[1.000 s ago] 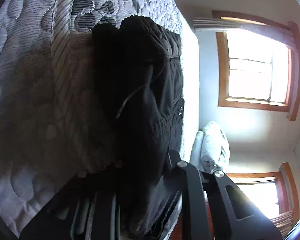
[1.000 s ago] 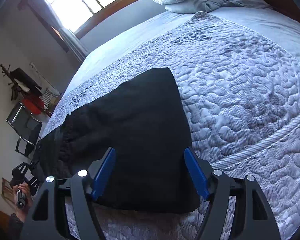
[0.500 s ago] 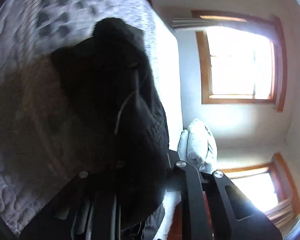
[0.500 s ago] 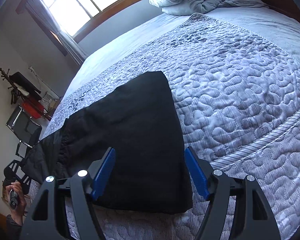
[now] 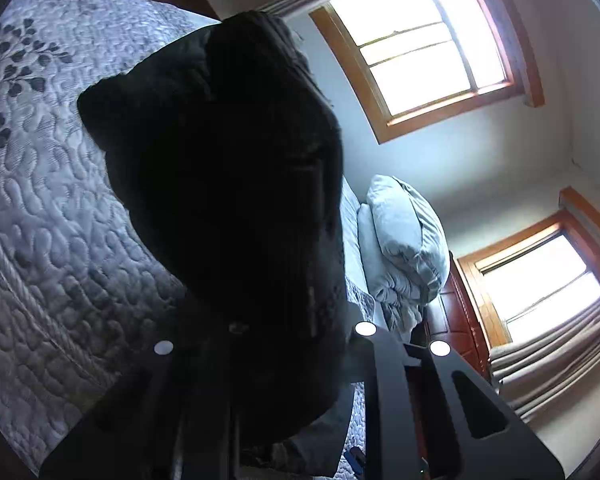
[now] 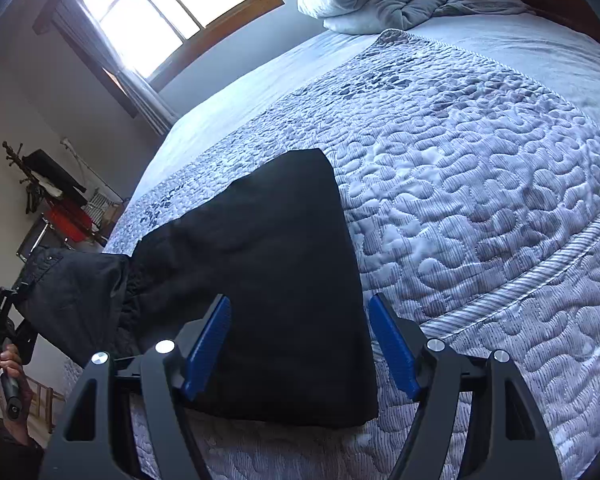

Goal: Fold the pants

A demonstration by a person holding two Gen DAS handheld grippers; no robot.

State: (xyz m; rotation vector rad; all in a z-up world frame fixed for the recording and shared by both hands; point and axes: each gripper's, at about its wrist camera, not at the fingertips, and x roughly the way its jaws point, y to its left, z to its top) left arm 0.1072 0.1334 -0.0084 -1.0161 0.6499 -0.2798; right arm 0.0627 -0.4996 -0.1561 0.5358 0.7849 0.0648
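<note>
Pants [image 6: 284,264] edge lifted in clenched left gripper [image 6: 4,320], folded end between spread right gripper [image 6: 300,344], bare quilt [image 6: 480,208] beyond.

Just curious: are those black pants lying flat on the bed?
Partly: one end of the pants lies flat on the quilt; the other hangs lifted.

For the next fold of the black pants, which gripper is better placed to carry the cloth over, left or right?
Left. The left gripper is already shut on the raised end of the black pants. The right gripper stands open over the part lying on the bed, holding nothing.
</note>
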